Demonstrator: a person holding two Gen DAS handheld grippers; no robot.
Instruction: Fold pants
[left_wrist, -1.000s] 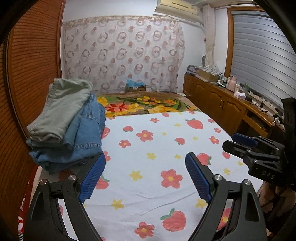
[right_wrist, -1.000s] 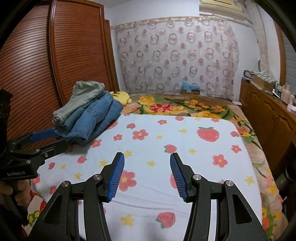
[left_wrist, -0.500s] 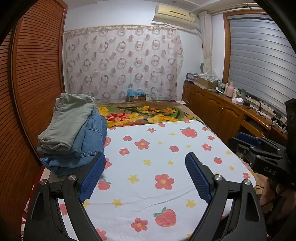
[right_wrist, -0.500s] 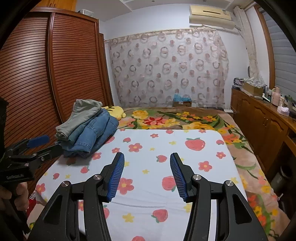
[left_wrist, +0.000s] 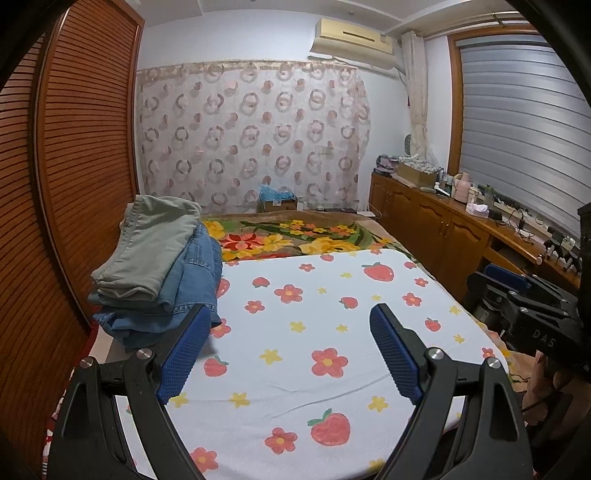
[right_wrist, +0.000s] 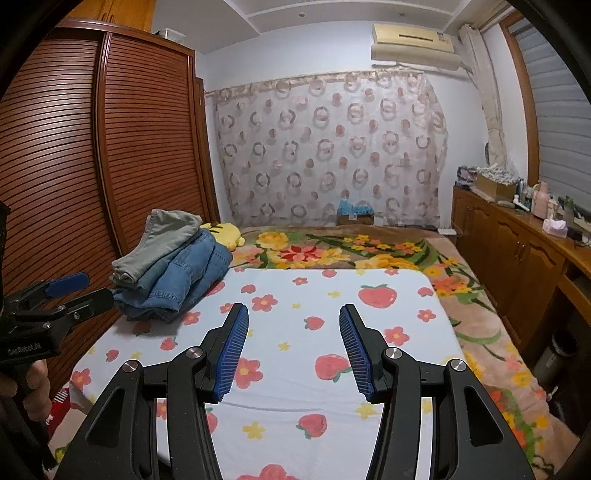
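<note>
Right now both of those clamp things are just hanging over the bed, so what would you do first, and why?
Probably reach the left tool toward the grey-green folded pants topping the blue denim jeans pile. Both the left tool and the right tool are open and hold nothing, and the white strawberry-print sheet in front has no garment spread on it to fold.

Even, soft indoor light, faint shadows cast, sharp focus held, strong fisheye bending and dark vignetting at edges.
</note>
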